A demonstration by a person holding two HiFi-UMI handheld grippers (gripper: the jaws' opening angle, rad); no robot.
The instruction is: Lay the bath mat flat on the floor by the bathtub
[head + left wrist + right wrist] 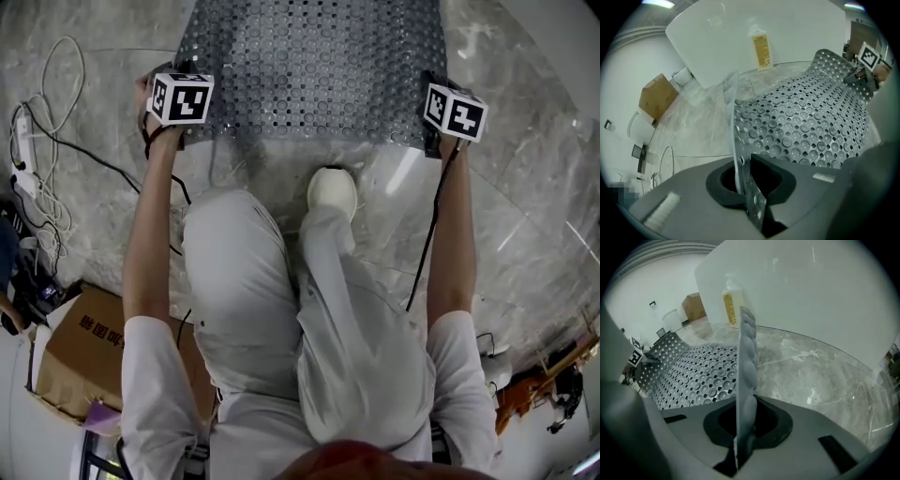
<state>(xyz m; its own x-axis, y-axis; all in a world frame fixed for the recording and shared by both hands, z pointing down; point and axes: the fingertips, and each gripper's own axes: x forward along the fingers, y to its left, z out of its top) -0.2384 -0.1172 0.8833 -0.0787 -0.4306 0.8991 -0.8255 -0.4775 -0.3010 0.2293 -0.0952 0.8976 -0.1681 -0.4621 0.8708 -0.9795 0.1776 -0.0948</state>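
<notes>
The grey perforated bath mat point(309, 66) hangs spread between my two grippers above the marble floor point(534, 216), its far part resting near the white bathtub point(740, 37). My left gripper point(178, 127) is shut on the mat's near left corner. In the left gripper view the mat's edge point(740, 154) stands upright, pinched in the jaws point(745, 187). My right gripper point(436, 136) is shut on the near right corner, and in the right gripper view the edge with its suction cups point(746, 362) rises from the jaws point(740, 446).
A yellow pump bottle point(761, 47) stands by the tub wall point(811, 301). White and black cables point(47, 141) lie on the floor at left. A cardboard box point(84, 347) sits behind me to the left. The person's white shoe point(332, 190) is just short of the mat's near edge.
</notes>
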